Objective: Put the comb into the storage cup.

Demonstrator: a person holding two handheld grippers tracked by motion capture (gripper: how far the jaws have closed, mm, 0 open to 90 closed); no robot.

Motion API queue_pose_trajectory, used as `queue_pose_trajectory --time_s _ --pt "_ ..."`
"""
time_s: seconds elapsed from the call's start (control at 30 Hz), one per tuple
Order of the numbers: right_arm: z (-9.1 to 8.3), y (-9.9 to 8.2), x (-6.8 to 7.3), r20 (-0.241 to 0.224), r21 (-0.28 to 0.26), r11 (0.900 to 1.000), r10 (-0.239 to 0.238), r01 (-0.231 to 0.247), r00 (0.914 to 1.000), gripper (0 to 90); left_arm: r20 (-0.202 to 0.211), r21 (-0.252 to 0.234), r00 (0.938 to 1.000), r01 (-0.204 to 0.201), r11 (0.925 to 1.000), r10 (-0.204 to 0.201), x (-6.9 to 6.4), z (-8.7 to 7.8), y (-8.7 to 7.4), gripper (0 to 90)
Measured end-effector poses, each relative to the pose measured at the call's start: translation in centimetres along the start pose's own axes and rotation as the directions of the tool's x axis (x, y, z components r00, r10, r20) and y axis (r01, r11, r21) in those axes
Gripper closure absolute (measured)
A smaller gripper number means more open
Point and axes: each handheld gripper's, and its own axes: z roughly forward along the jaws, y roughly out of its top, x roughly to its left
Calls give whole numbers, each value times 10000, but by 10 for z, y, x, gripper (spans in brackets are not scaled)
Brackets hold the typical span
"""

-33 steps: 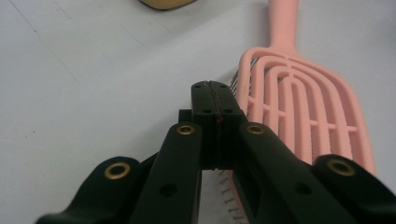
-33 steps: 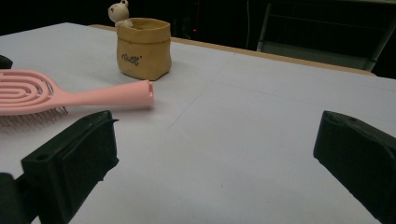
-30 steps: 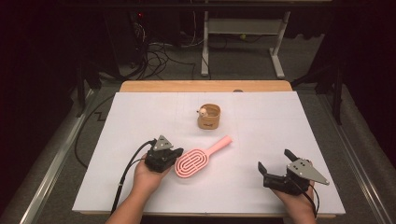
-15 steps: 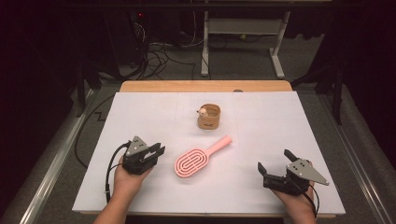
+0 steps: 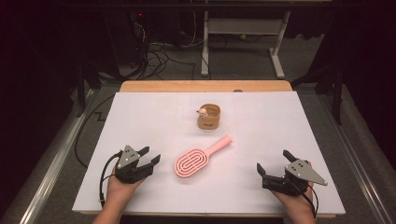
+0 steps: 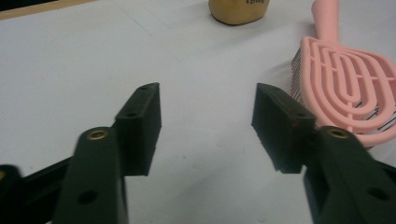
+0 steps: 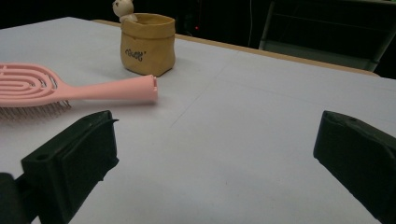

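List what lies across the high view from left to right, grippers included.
left gripper → pink hairbrush → right gripper. The tan pouch with the small figure sits farther back, above the brush's span, so it is left out of the order.

The right gripper [image 7: 212, 154] is hovering with jaws wide apart over the white table [image 7: 261, 107]; a pink plastic vented hairbrush [image 7: 70, 91] is lying before a tan paper-like pouch [image 7: 147, 44].
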Motion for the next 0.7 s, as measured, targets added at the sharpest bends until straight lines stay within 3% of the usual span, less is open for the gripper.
queue_pose_trajectory --time_s 0.1,0.3,0.7 --pt "0 0 -1 -22 -4 10000 -1 1 10000 3 237 -153 9997 99 9998 -96 1 -1 -1 363" --pt "-2 -1 -2 -34 -57 10000 51 -51 10000 3 183 -408 9989 442 9982 -435 4 -1 -3 250" --pt "-1 -2 -3 -17 3 9999 128 -128 9999 3 396 -705 9960 830 9941 -803 12 0 -8 181"
